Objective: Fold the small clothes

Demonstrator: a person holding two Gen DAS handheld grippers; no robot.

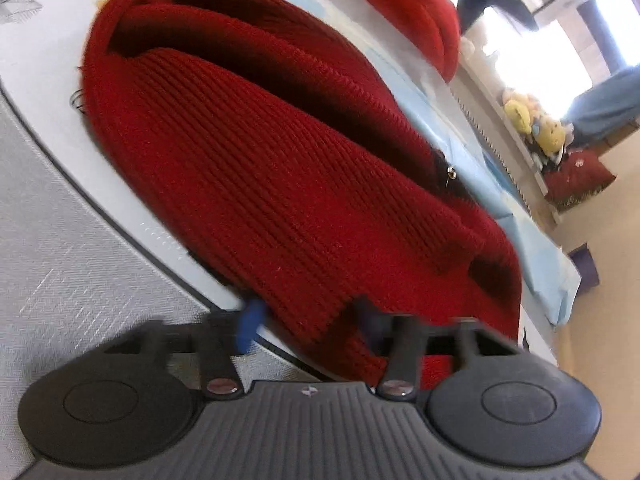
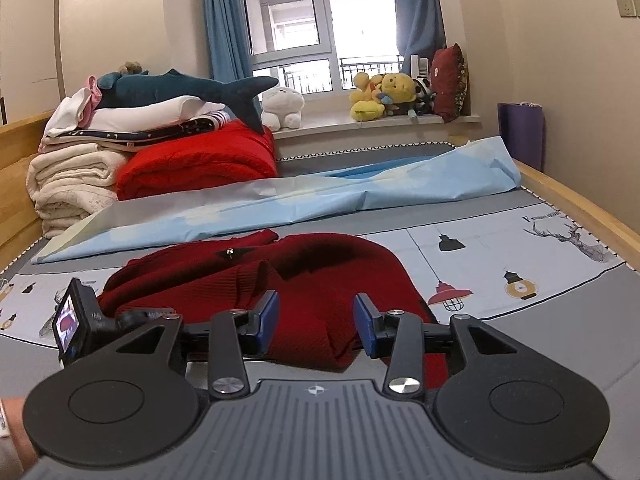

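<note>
A dark red ribbed knit sweater lies partly folded on the bed. It fills the left wrist view, which is tilted. My right gripper is open, its blue-padded jaws standing either side of the sweater's near edge. My left gripper is open, blurred, right at the sweater's near edge, with fabric between the jaws. The left gripper's body and its small screen show at the sweater's left side in the right wrist view.
A crumpled light blue sheet lies behind the sweater. A bright red blanket and stacked bedding with a plush shark sit at back left. Plush toys line the windowsill. The wooden bed frame runs along the right.
</note>
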